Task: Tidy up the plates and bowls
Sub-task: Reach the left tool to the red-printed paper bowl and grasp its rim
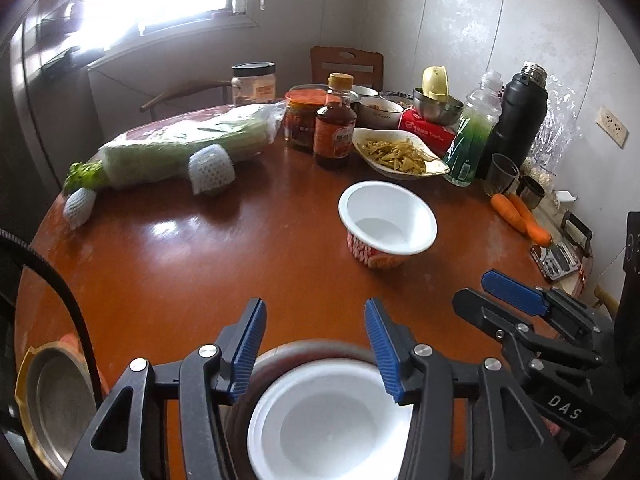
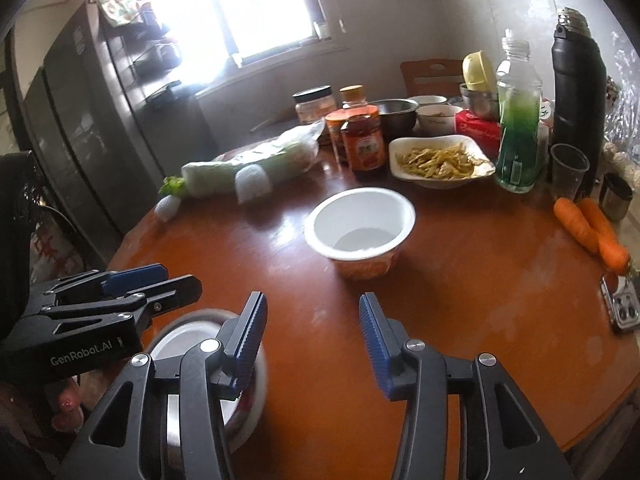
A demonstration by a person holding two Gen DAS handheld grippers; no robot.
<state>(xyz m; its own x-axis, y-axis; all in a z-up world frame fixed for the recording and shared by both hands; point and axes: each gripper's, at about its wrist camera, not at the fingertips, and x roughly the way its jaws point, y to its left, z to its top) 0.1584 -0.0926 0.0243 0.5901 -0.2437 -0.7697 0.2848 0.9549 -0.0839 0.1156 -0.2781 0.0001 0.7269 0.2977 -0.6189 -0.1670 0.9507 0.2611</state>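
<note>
- Left wrist view: left gripper (image 1: 316, 344) has its jaws spread wide and holds nothing; it hangs over a white cup bowl (image 1: 324, 420) at the near edge of the table (image 1: 180, 248).
- That near bowl seems to sit inside a grey metal bowl (image 1: 304, 350), whose rim shows behind it. The rim is blurred, so nesting is a judgement, not a certainty.
- A second white bowl (image 1: 387, 222) with a red printed wall stands alone mid-table, upright and empty.
- A metal pan (image 1: 56, 396) lies at the lower left, apart from the stack.
- Right gripper (image 1: 516, 300) enters from the right, low over the table; its fingers look close together from this side angle.
- Right wrist view: right gripper (image 2: 312, 340) is in fact open and empty, aimed toward the mid-table bowl (image 2: 360, 226).
- Near stack (image 2: 208, 376) sits lower left, partly behind the left finger. Left gripper (image 2: 160, 280) is above it.
- A dish of food (image 2: 440, 160) and more bowls sit at the far side among bottles.
- Progress: one nesting likely done. Left: the lone bowl, the pan, perhaps the far dishes. Early-to-middle stage, by my estimate.
</note>
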